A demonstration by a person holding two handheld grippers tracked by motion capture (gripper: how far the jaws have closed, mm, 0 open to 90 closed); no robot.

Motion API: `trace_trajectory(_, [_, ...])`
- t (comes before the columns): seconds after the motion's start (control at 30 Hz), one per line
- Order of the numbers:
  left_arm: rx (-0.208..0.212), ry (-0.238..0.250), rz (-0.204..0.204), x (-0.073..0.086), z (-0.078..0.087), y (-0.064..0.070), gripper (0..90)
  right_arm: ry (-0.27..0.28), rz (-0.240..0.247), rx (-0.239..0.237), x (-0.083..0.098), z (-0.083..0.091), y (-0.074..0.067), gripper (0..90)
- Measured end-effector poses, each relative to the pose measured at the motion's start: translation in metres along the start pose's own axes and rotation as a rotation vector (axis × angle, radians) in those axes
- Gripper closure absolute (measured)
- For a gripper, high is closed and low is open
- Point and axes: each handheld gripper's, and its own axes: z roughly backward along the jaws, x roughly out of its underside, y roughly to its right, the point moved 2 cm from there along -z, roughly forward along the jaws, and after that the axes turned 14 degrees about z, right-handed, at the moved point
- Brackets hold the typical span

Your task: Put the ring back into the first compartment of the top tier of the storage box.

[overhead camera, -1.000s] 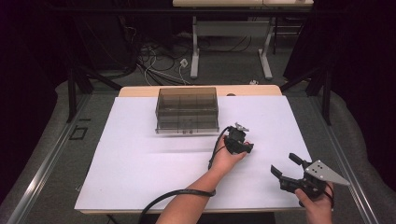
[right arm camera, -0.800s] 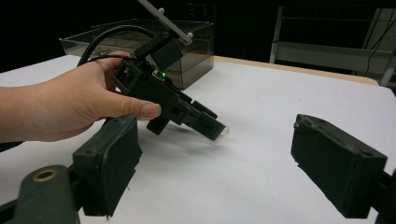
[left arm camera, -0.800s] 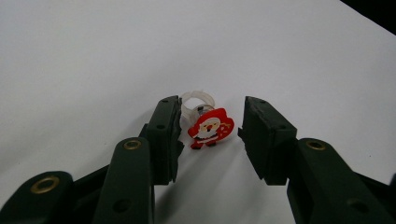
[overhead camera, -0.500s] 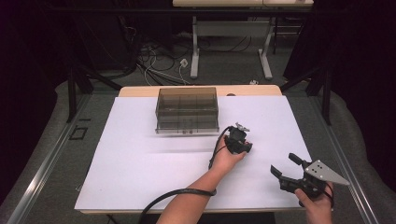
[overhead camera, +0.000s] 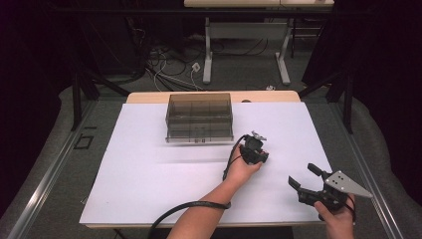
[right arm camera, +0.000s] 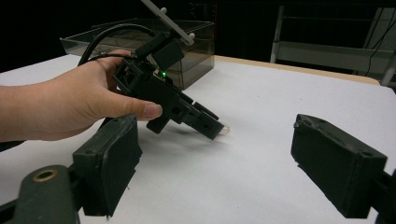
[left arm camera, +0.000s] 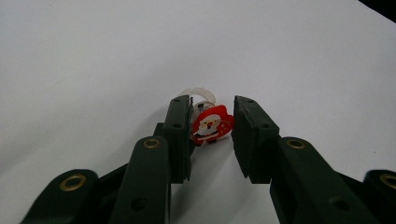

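Note:
A small ring with a red and white Santa figure [left arm camera: 212,127] and a clear band lies on the white sheet [overhead camera: 149,174]. My left gripper [left arm camera: 212,109] points down at it, and its jaws have just been closing with the Santa ring between them; both pads now press its sides. In the high view the left gripper [overhead camera: 263,157] is right of the table's middle, held by a bare hand. In the right gripper view, the left gripper [right arm camera: 215,128] rests its tips on the sheet. My right gripper [overhead camera: 302,175] hovers near the front right corner, its jaws wide apart and empty.
A smoky clear plastic drawer box [overhead camera: 199,117] stands at the back of the sheet, also seen behind the hand as the box [right arm camera: 187,46]. A black cable [overhead camera: 189,209] trails from the left gripper along the forearm. Table legs and cables sit on the floor beyond.
Both hands stay where they were. No movement of the box or the grippers shows in the high view.

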Motion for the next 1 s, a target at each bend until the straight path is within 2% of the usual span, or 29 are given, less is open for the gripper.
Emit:
trace_trajectory(0.23, [0.0, 0.018, -0.002, 0.0006, -0.0011, 0.0006, 68.3, 0.002, 0.001, 0.0, 0.0, -0.0002, -0.0002, 14.9])
trace_trajectory(0.73, [-0.007, -0.013, -0.013, -0.0009, 0.001, -0.0001, 68.5, 0.001, 0.004, 0.0, 0.0001, -0.0003, 0.0005, 14.9])
trace_trajectory(0.97, [0.001, 0.007, -0.003, -0.0009, 0.0005, -0.0001, 68.4, 0.003, 0.004, -0.001, 0.0, -0.0003, 0.0004, 14.9])
trace_trajectory(1.0, [-0.003, -0.002, -0.005, -0.0014, 0.0014, -0.0002, 68.4, 0.001, 0.005, 0.001, 0.0001, -0.0002, 0.0005, 14.9])
